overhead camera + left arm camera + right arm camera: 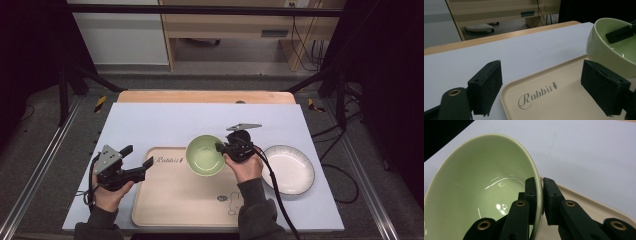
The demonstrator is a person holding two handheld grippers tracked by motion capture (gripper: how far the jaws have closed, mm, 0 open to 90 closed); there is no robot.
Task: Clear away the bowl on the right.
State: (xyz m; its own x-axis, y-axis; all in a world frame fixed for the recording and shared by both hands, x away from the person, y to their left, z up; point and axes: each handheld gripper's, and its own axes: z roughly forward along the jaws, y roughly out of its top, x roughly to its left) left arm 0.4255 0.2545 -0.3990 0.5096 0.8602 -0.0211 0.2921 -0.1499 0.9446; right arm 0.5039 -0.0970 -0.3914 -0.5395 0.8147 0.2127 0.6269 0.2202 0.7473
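Item: green bowl (pixel 205 155), glazed, empty, held tilted over the far edge of the beige tray (pixel 175 200); whether its foot touches the tray cannot be told. Holder: right claw (pixel 221 148), pressed onto the bowl's rim with one pad inside the wall and one outside, as the right gripper view shows at close range on the bowl (pixel 474 195). Second holder: left claw (pixel 137 160), spread wide and carrying nothing, poised over the near-left corner of the tray beside the printed word "Rabbit" (pixel 536 96); its jaws point toward the bowl (pixel 609 47) but stand apart from it. Support: tray lying on a pale sheet (pixel 150 120) that covers the wooden tabletop (pixel 205 96). Adjacent item: white plate (pixel 292 170) with a dark rim, flat on the sheet just right of the tray, empty. Condition and handling notes, by judgement: the work in hand appears to be setting the bowl down on the tray. The grip takes only a thin glazed edge on one side, so the bowl's weight hangs off the pads; a slip or a swing about the pinch point is the chief risk, and it grows if the hand turns or drops quickly. Letting go while the bowl leans could leave it rocking or rolling on its foot, possibly off the tray edge toward the sheet. A landing with the foot astride the tray's raised lip would leave it crooked. The trailing cable (pixel 272 190) passes near the plate and could drag across it.
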